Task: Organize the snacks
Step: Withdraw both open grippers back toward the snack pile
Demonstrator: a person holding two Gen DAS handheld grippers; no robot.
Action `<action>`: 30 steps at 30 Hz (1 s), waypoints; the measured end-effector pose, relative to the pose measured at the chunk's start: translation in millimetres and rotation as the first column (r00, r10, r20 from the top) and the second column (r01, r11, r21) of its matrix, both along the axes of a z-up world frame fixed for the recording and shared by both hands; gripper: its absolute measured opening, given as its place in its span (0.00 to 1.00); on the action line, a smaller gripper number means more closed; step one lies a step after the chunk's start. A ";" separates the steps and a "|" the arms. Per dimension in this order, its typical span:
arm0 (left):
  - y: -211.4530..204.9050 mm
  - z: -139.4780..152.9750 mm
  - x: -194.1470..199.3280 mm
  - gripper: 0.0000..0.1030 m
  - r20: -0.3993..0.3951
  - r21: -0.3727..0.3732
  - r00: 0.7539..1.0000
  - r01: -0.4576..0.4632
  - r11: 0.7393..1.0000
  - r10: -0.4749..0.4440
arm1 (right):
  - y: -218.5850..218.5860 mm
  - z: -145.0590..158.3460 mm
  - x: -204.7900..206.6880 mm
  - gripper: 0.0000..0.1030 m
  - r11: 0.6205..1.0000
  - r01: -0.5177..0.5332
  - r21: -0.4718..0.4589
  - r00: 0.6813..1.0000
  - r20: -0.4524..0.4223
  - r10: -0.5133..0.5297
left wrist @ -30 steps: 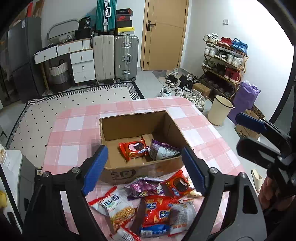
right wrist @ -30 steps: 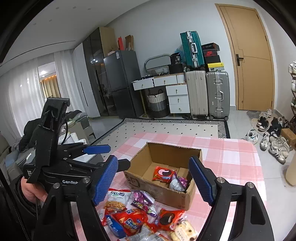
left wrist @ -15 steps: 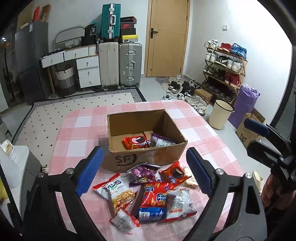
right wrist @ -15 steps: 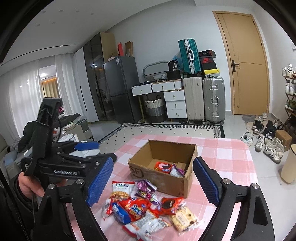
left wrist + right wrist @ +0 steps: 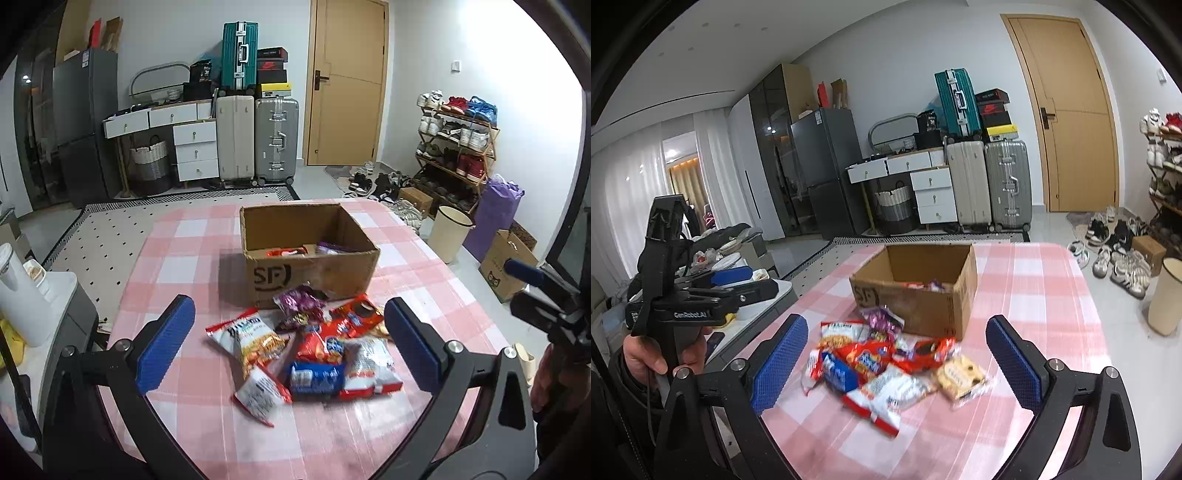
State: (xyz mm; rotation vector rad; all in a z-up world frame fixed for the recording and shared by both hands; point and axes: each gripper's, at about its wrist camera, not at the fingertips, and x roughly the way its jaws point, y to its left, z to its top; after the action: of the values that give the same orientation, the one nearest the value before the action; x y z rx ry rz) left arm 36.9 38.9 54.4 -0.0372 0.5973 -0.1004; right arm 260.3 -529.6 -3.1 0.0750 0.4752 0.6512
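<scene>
Here, a bench (image 5: 177, 266) with a pink and white checked cloth holds a brown cardboard box (image 5: 314, 273) with its top open. Inside the box lie a red snack pack (image 5: 286, 252) and a purple one (image 5: 332, 248), low against the near wall. Just in front of the box sits a pile of snack packs (image 5: 314, 350) on the cloth. The left gripper (image 5: 290, 343) and the right gripper (image 5: 897, 360) both have their jaws opening wide, with nothing held between them.
</scene>
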 end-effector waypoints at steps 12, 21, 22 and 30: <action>1.0 -30.4 -26.3 0.99 -0.012 -0.048 1.000 -0.016 0.999 0.015 | 0.3 -45.3 -14.7 0.97 1.000 -0.006 0.010 0.996 -0.093 0.007; 17.2 -61.0 -14.6 0.99 -0.069 -0.086 0.997 -0.053 0.995 0.047 | 22.0 -68.9 -2.0 0.98 0.999 -0.051 -0.001 0.987 -0.152 0.050; 19.6 -63.5 -12.8 0.99 -0.070 -0.092 0.996 -0.054 0.994 0.048 | 25.6 -73.8 1.0 0.98 0.998 -0.055 -0.003 0.985 -0.163 0.054; 36.6 -86.4 -0.9 0.99 -0.096 -0.129 0.994 -0.069 0.989 0.056 | 45.7 -97.5 19.7 0.98 0.996 -0.085 -0.017 0.970 -0.231 0.079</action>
State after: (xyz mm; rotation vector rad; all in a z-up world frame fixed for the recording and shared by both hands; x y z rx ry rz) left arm 35.9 75.5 -32.0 -0.1894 0.6804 -0.0774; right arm 280.1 -483.9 -100.5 0.1066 0.7133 0.7207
